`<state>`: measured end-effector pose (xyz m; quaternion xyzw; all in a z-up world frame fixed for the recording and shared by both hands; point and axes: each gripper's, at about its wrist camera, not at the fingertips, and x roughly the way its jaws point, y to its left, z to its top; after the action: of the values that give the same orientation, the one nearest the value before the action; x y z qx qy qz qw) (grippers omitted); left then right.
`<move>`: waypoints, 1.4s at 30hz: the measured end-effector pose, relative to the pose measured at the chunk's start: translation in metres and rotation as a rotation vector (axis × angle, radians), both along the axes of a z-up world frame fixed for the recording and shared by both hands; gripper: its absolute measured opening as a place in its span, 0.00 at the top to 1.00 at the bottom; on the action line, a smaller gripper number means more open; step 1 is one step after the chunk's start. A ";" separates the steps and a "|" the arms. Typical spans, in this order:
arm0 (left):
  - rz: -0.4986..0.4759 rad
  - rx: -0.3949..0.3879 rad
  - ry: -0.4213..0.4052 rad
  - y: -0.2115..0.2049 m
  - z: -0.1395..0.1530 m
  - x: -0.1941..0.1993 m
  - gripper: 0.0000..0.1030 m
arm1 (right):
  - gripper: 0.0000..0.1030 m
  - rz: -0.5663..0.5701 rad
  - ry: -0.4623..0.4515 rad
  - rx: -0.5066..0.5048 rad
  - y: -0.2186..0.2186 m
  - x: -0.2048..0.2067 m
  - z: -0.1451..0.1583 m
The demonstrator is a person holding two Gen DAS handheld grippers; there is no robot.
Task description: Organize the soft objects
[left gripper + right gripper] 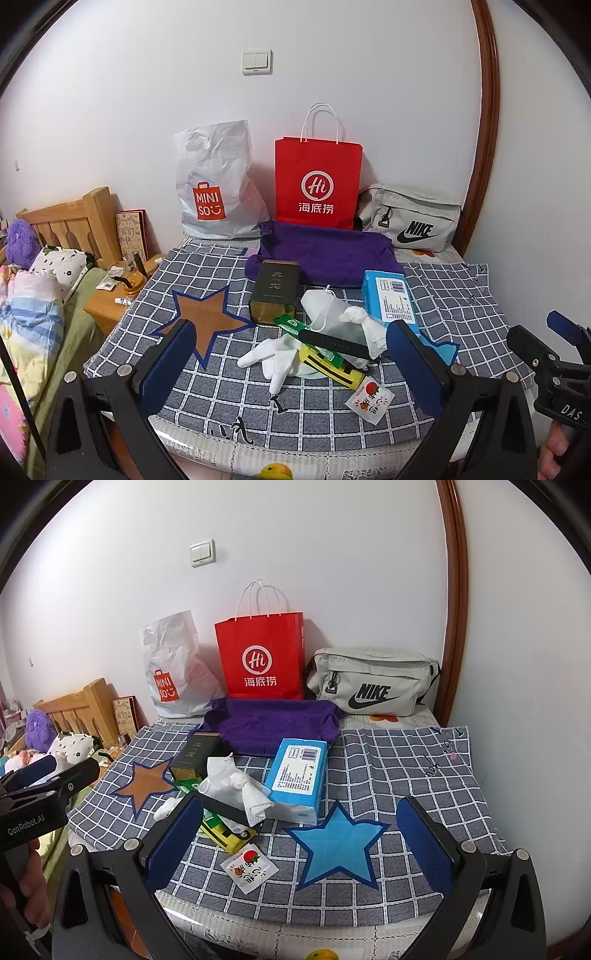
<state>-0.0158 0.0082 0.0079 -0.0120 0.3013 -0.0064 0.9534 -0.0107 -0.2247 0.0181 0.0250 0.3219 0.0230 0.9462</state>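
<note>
A pile lies mid-table on the checked cloth: a white glove (273, 356), a knotted white cloth (364, 325) (245, 790), a white drawstring pouch (325, 308), a blue tissue pack (389, 299) (297, 775), a dark tin (275, 290) and a yellow-black packet (330, 365). Behind them sits a purple fabric tray (325, 253) (273, 723). My left gripper (291, 369) stands open in front of the pile, holding nothing. My right gripper (301, 842) is open over the blue star (338, 843), right of the pile, holding nothing.
Against the wall stand a white Miniso bag (216, 192), a red paper bag (317, 184) and a grey Nike bag (410, 218). A small strawberry sachet (369, 400) lies near the front edge. A bed and a wooden nightstand (110, 302) are at the left.
</note>
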 end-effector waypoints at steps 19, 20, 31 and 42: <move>-0.001 -0.001 -0.003 0.002 0.000 -0.002 0.00 | 0.00 0.005 -0.009 0.000 0.001 -0.004 0.001; 0.001 -0.001 -0.003 0.001 -0.001 -0.002 0.00 | 0.00 0.005 -0.009 0.000 0.000 -0.003 0.001; 0.004 0.005 -0.004 0.001 0.001 -0.003 0.00 | 0.00 0.005 -0.013 0.001 0.001 -0.005 0.001; -0.001 0.008 0.000 0.000 0.001 -0.002 0.00 | 0.00 0.016 -0.022 0.000 0.003 -0.008 0.003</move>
<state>-0.0178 0.0084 0.0090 -0.0081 0.3014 -0.0056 0.9535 -0.0184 -0.2218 0.0210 0.0223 0.3114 0.0311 0.9495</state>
